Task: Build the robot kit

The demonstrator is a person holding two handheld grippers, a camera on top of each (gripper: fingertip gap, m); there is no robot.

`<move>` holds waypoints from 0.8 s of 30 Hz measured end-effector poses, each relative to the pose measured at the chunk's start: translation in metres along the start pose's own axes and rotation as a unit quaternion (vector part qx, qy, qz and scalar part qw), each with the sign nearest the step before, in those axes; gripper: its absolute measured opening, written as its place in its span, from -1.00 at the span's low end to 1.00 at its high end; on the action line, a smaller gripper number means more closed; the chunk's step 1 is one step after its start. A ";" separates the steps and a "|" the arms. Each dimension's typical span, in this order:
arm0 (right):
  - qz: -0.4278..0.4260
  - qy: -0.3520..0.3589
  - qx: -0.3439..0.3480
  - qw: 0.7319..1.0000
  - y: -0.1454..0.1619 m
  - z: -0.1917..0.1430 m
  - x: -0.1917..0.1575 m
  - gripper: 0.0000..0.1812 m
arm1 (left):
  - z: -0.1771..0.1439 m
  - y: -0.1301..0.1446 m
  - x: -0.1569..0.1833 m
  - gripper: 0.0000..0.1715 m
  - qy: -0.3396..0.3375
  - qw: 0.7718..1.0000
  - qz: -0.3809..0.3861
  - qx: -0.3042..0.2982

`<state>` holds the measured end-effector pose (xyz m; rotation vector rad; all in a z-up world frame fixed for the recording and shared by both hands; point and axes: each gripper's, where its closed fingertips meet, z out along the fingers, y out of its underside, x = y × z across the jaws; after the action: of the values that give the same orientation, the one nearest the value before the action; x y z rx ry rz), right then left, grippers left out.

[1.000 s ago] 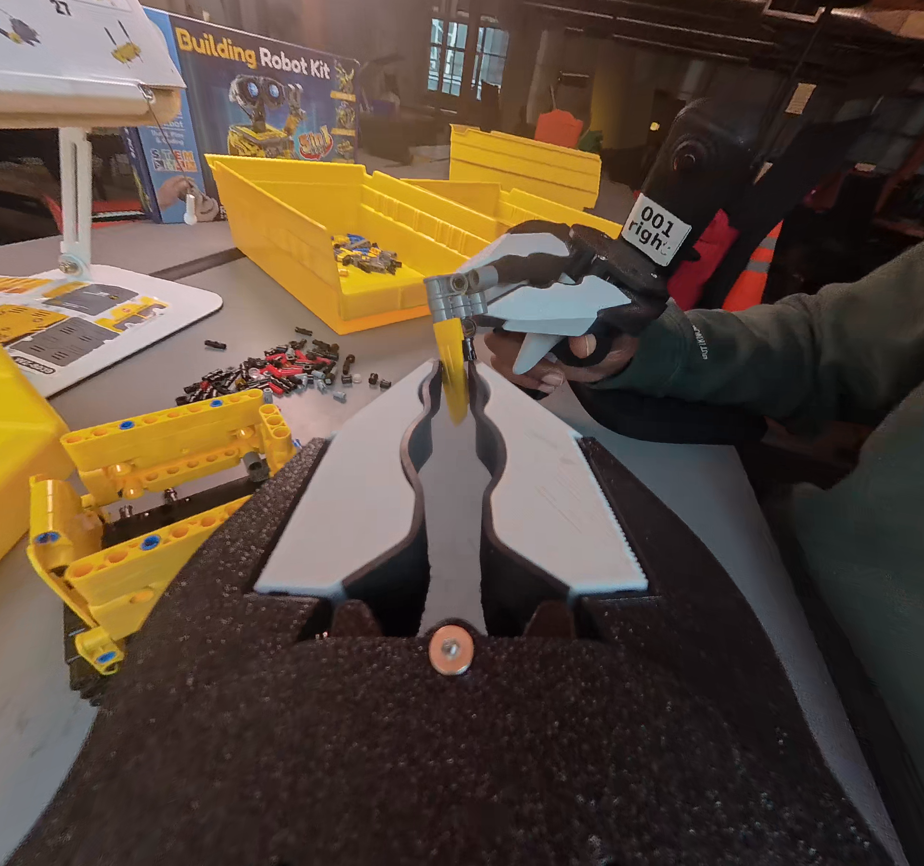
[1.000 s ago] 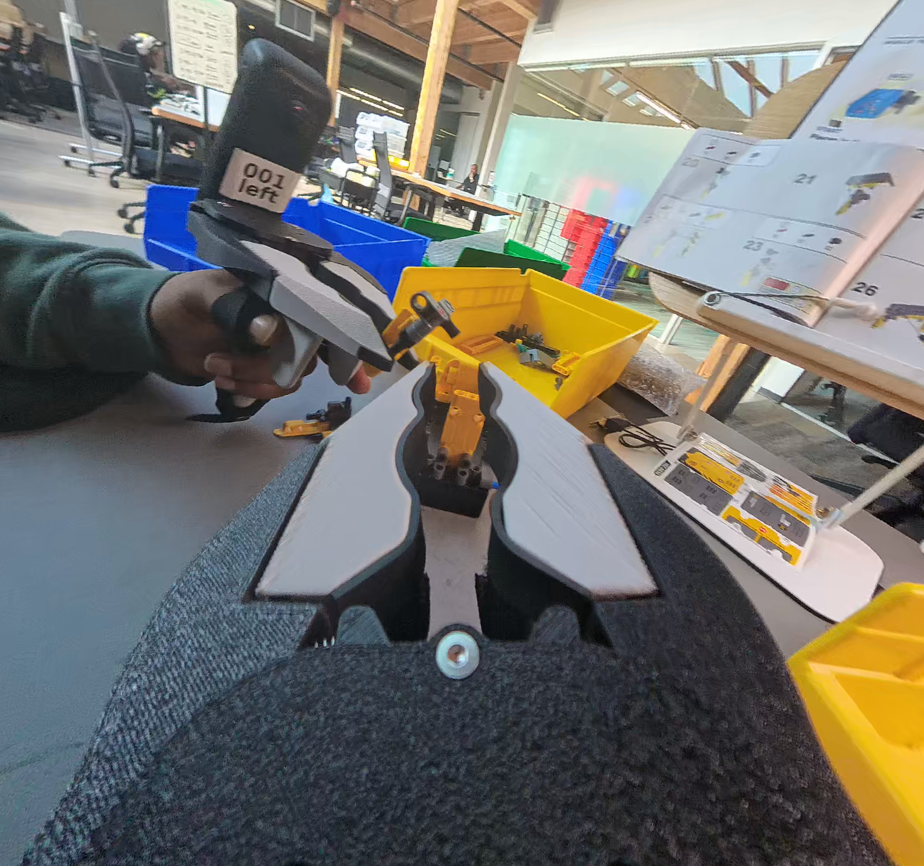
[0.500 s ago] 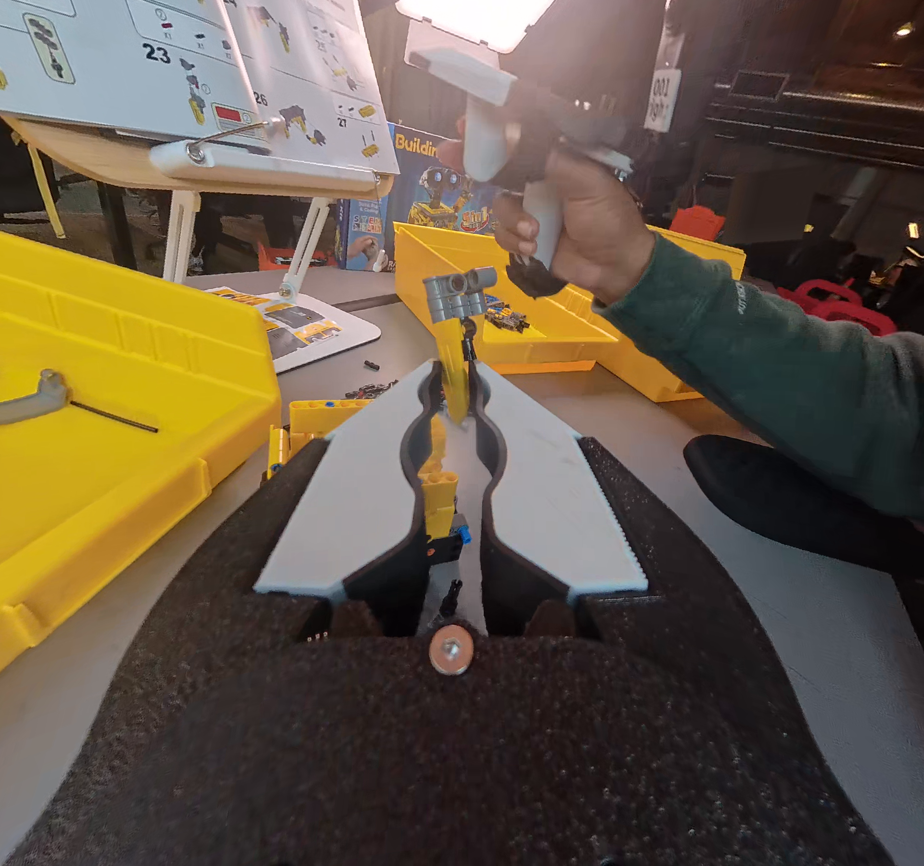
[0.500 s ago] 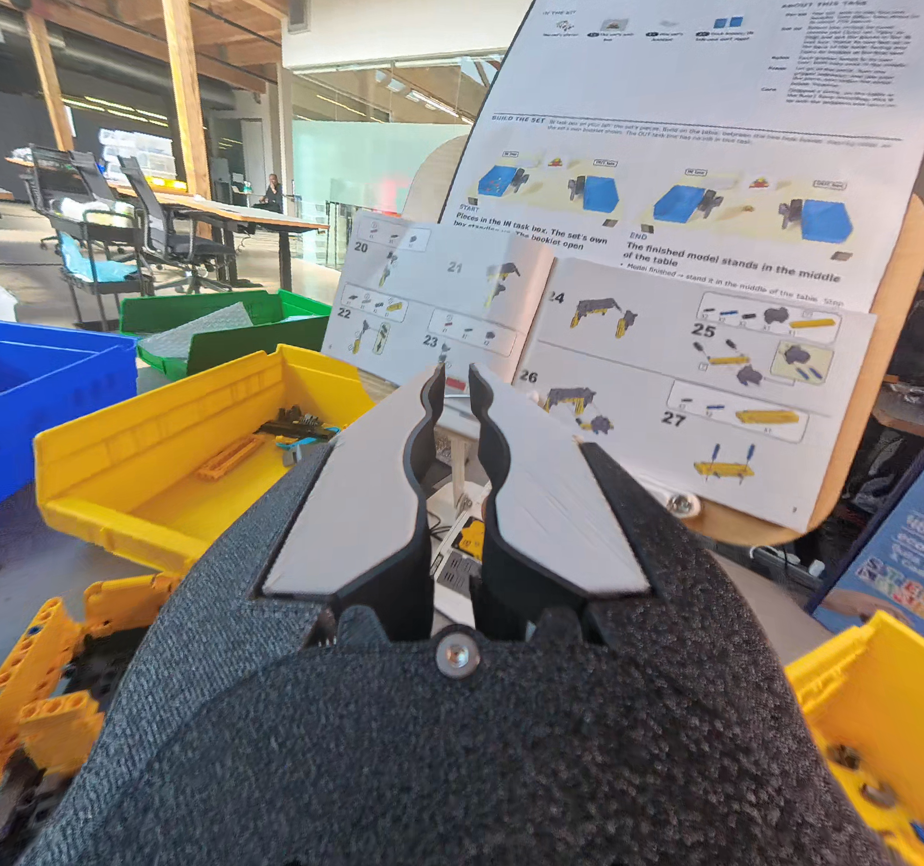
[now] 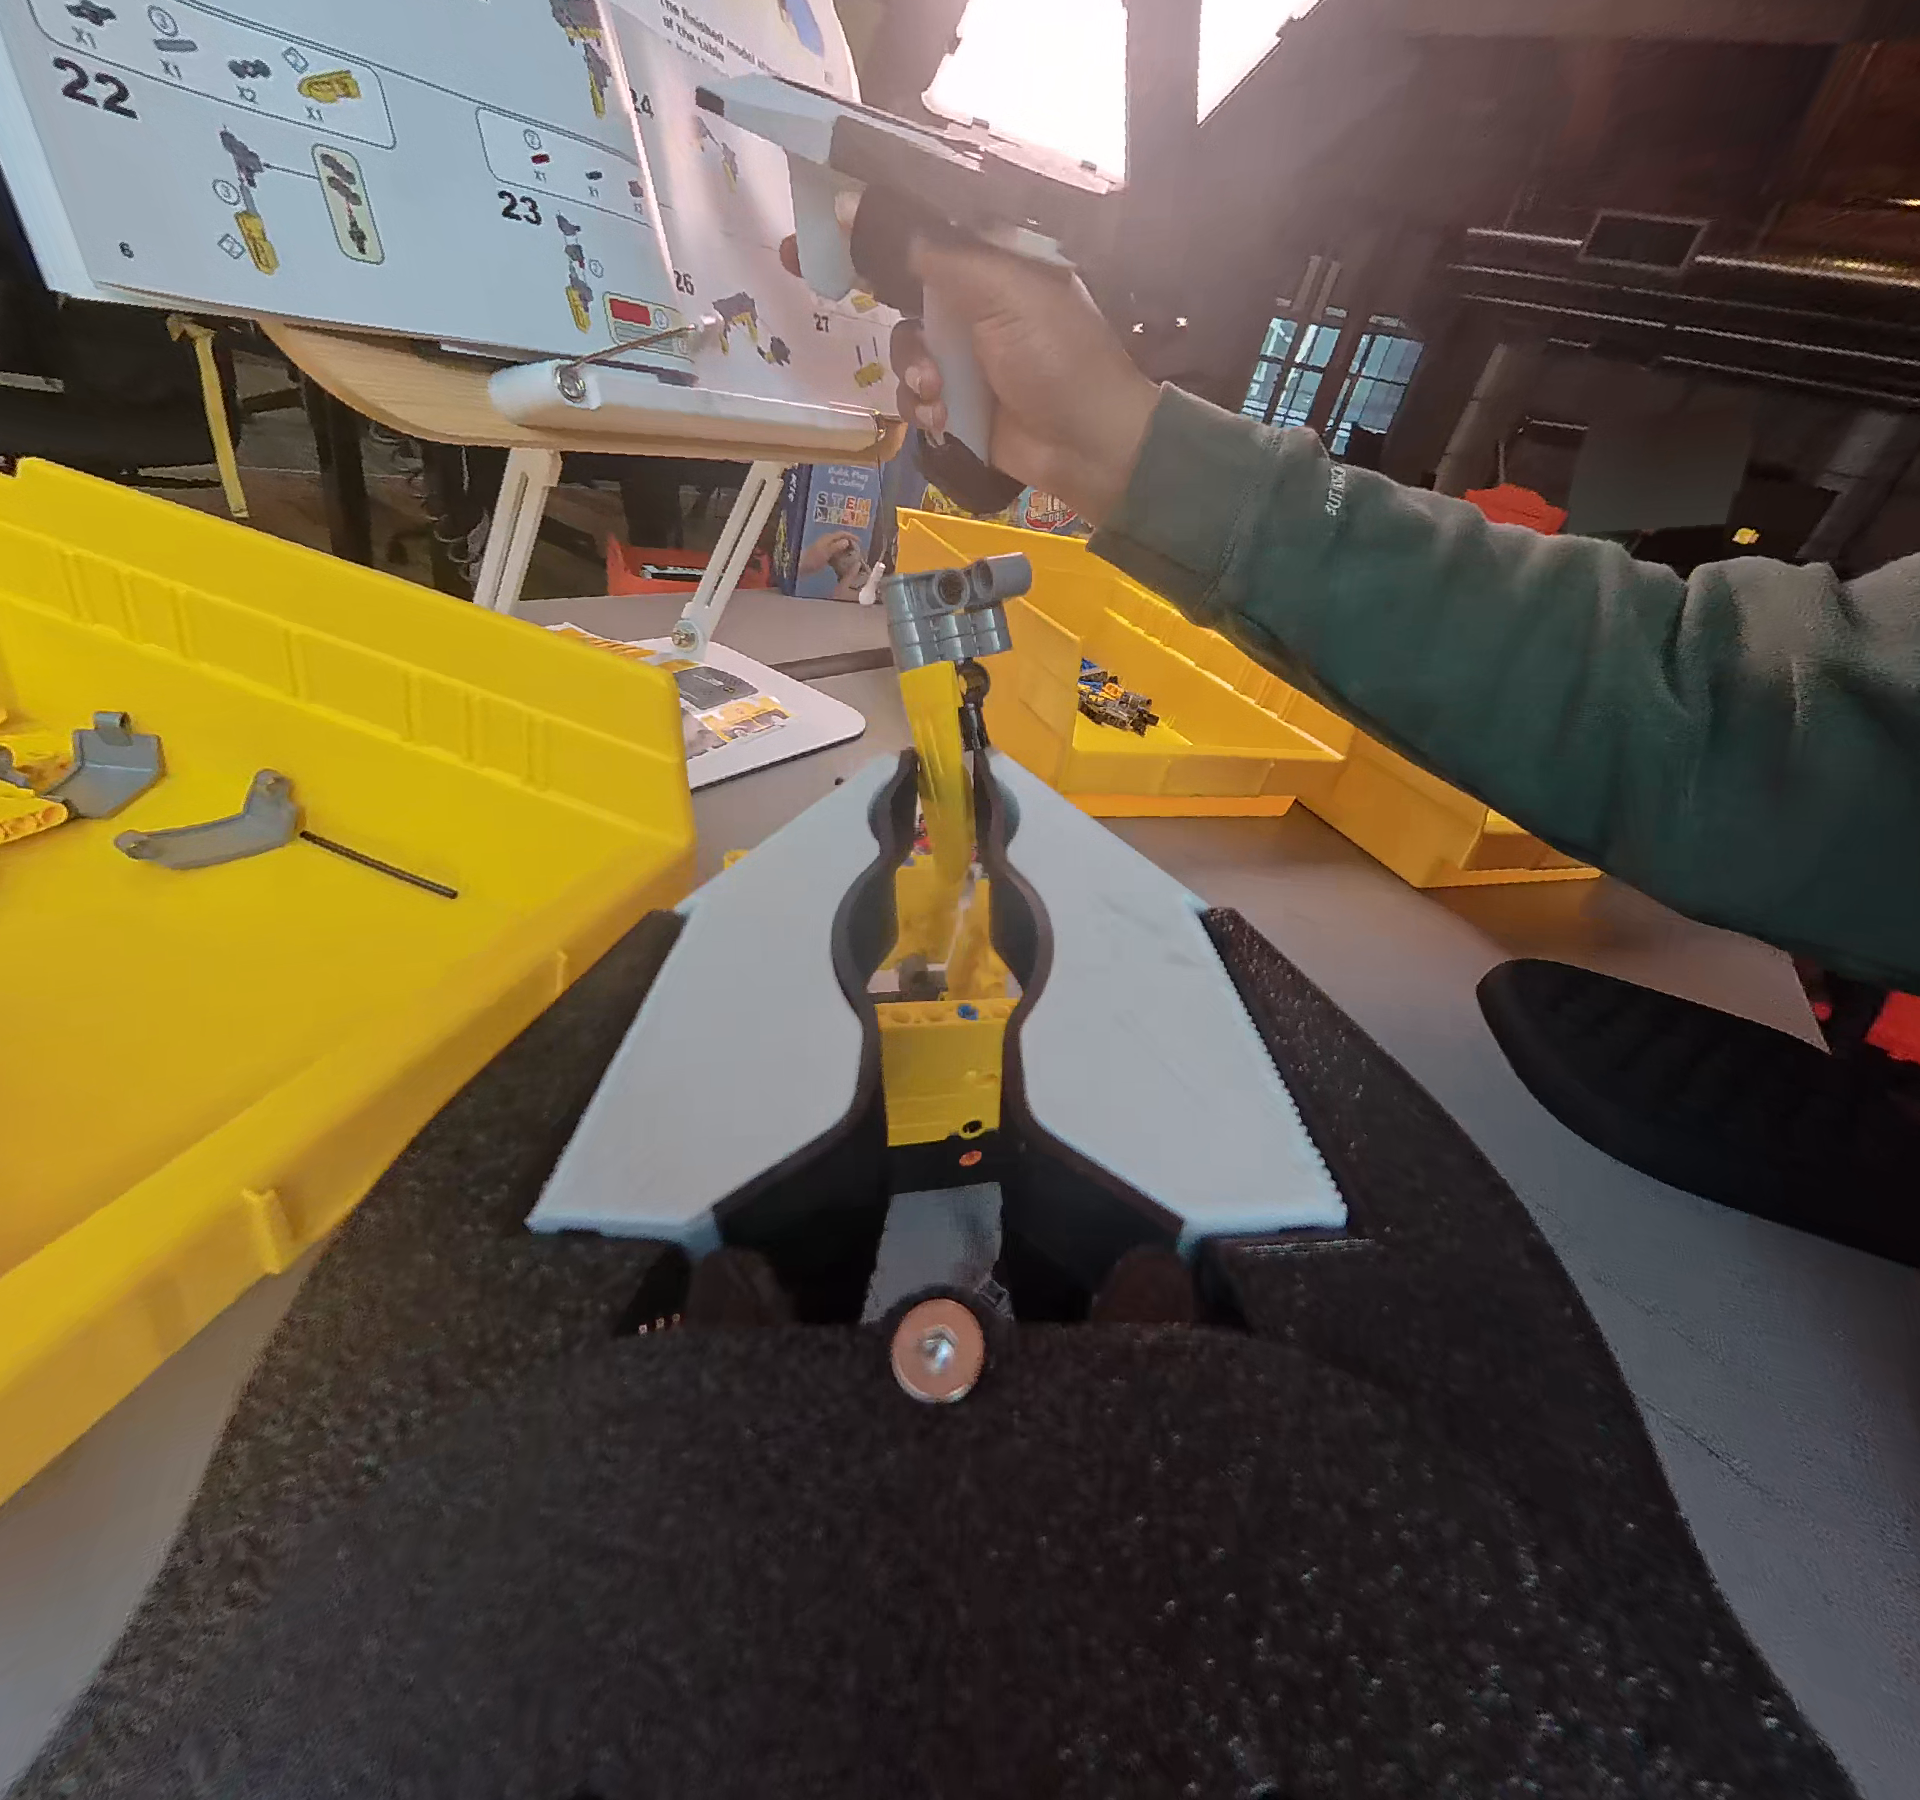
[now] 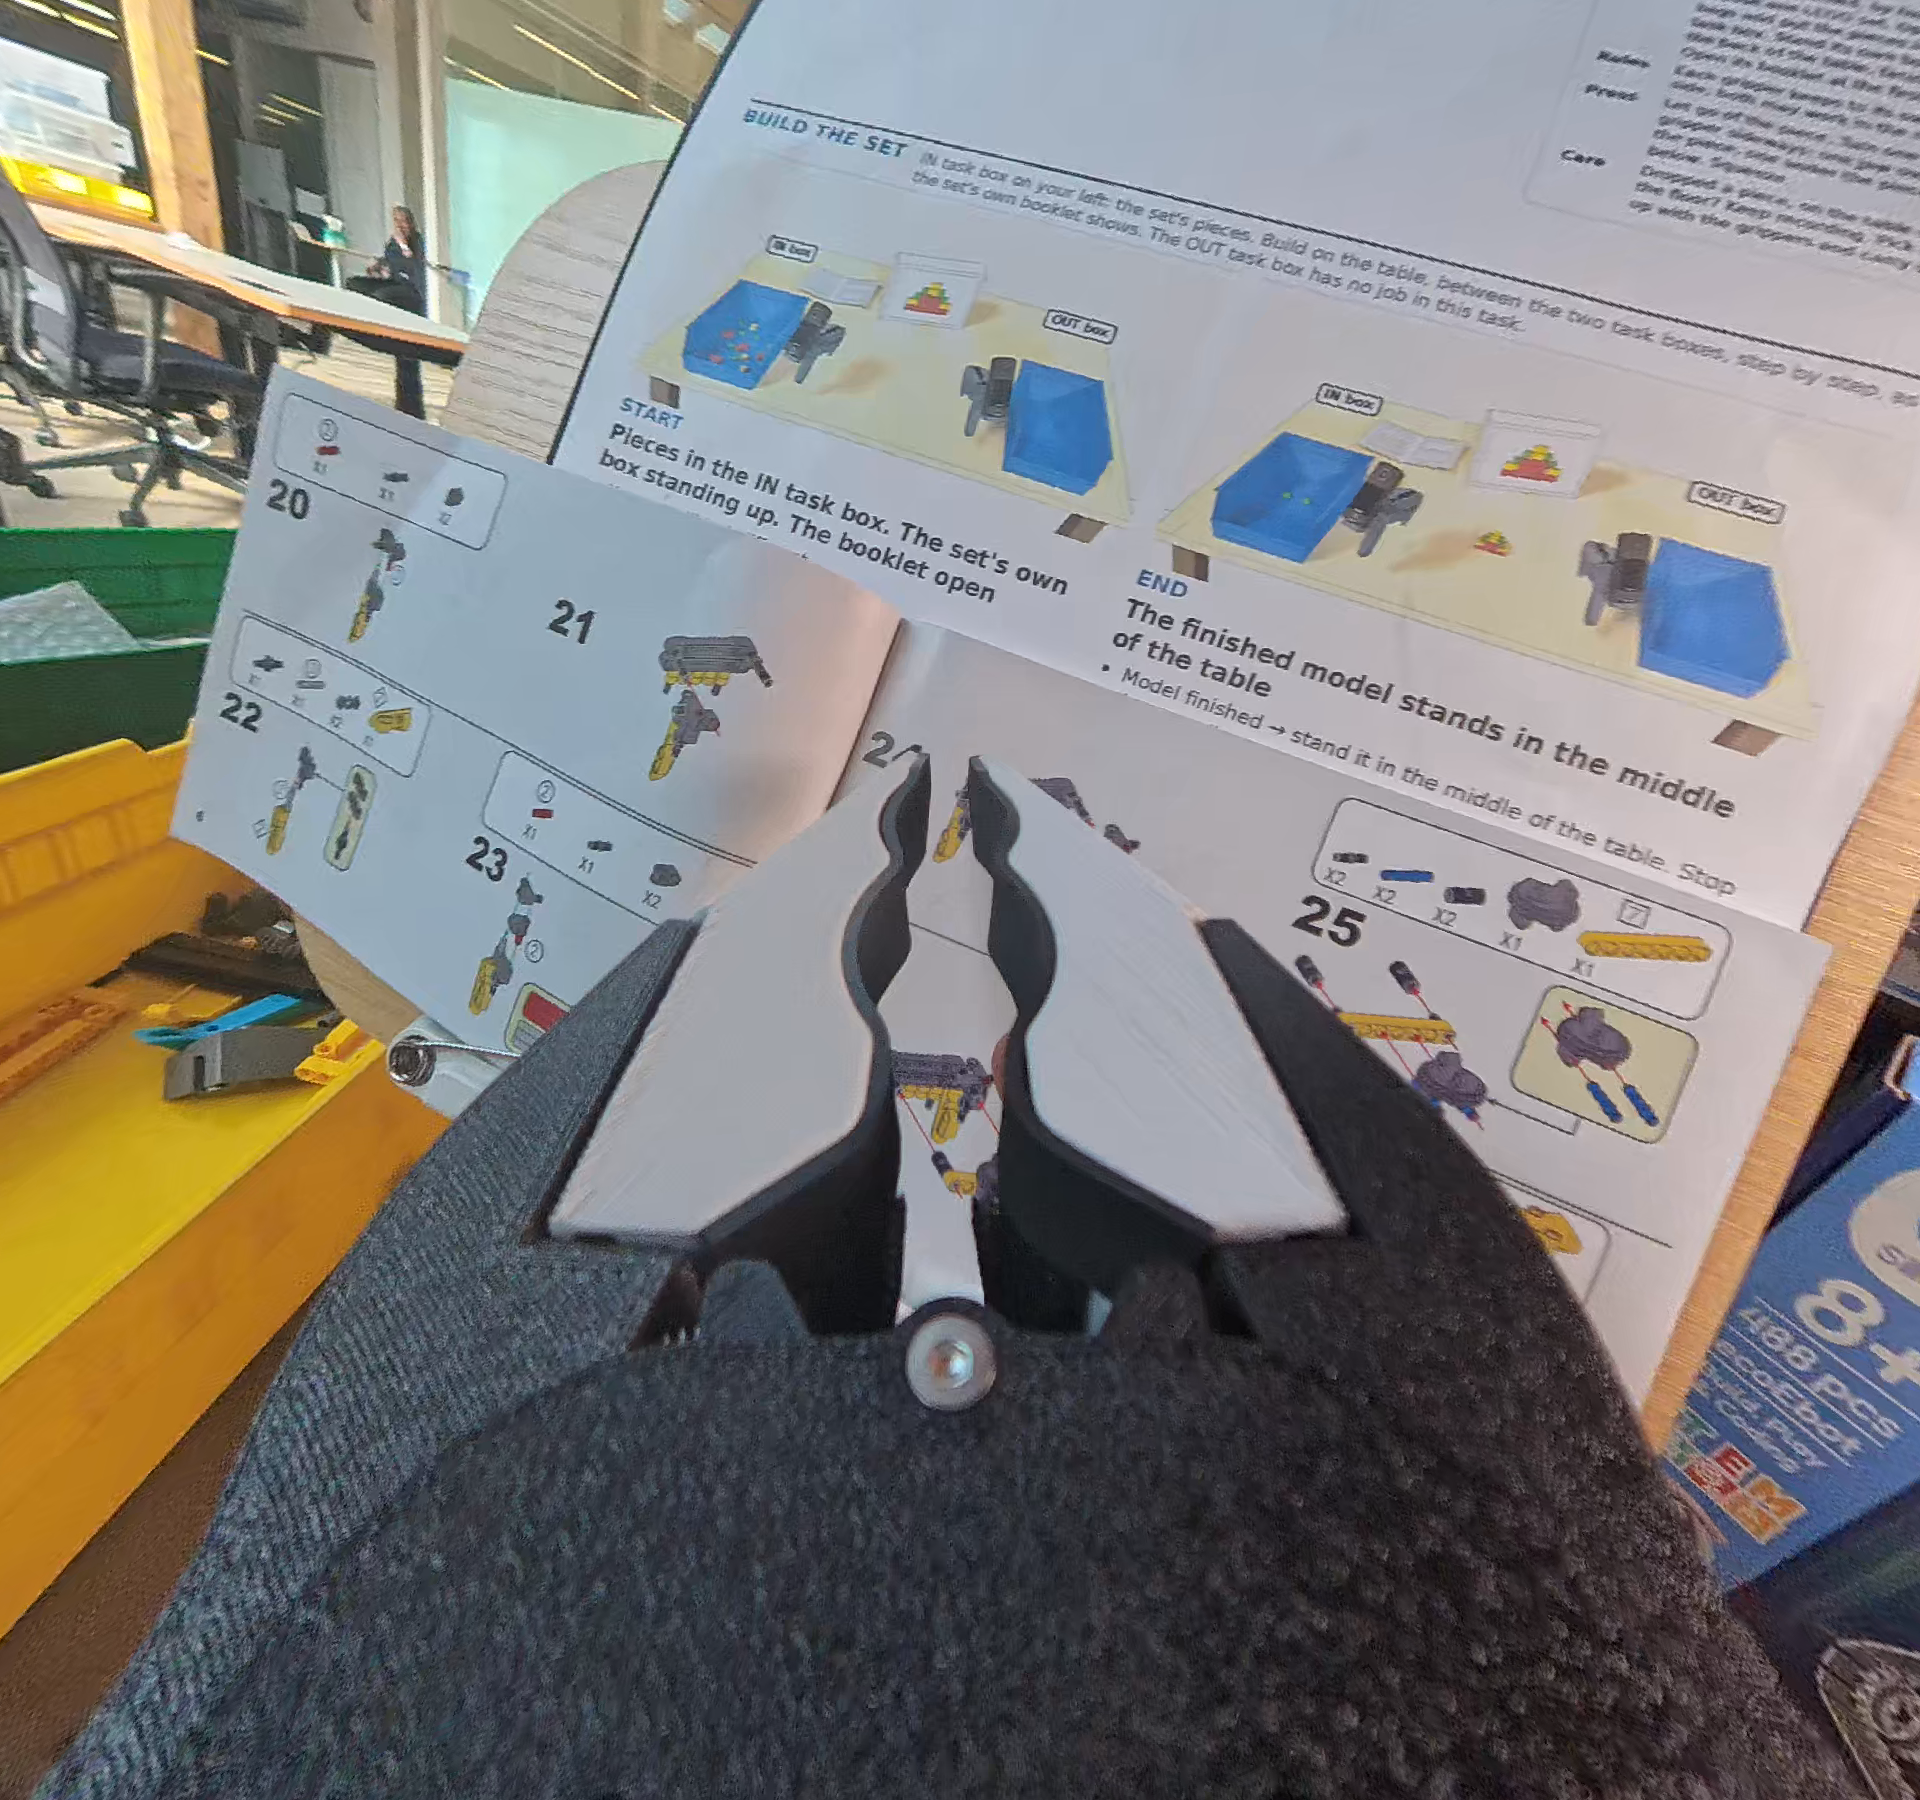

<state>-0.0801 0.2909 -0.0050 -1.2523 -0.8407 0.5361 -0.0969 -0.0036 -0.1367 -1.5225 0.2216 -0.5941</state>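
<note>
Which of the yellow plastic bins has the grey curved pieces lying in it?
The big yellow bin on the left holds the grey curved pieces. The yellow bin on the right, under the green sleeve, holds only small dark parts.

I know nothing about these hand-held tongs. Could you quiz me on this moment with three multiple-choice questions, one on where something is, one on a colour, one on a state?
1. Where do the right tongs point?
A. at the open paper instruction booklet on its stand
B. down into a blue bin
C. at the floor

2. What colour is the small block cluster topping the yellow plastic beam?
A. red
B. grey
C. green

3. What state are the left tongs in?
A. wide open, empty
B. out of sight
C. shut on the beam

Answers: 1 A, the booklet pages fill the right wrist view just beyond the tips. 2 B, the cluster shows grey above the yellow beam. 3 C, both fingers press the beam's sides in the left wrist view.
</note>
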 end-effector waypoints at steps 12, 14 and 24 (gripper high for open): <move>-0.011 0.033 -0.049 0.998 0.030 0.003 0.008 -0.96 | 0.004 0.008 0.007 -0.89 0.010 1.000 0.017 -0.022; -0.014 0.043 -0.043 0.998 0.027 0.002 0.014 -0.96 | 0.004 0.010 0.005 -0.89 0.007 1.000 0.014 -0.025; 0.029 0.006 -0.026 0.999 0.021 -0.013 0.014 -0.89 | 0.007 0.016 -0.003 -0.89 -0.005 1.000 0.008 -0.029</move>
<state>-0.0601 0.2988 -0.0225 -1.3298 -0.8138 0.5558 -0.0923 0.0025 -0.1528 -1.5779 0.2446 -0.5707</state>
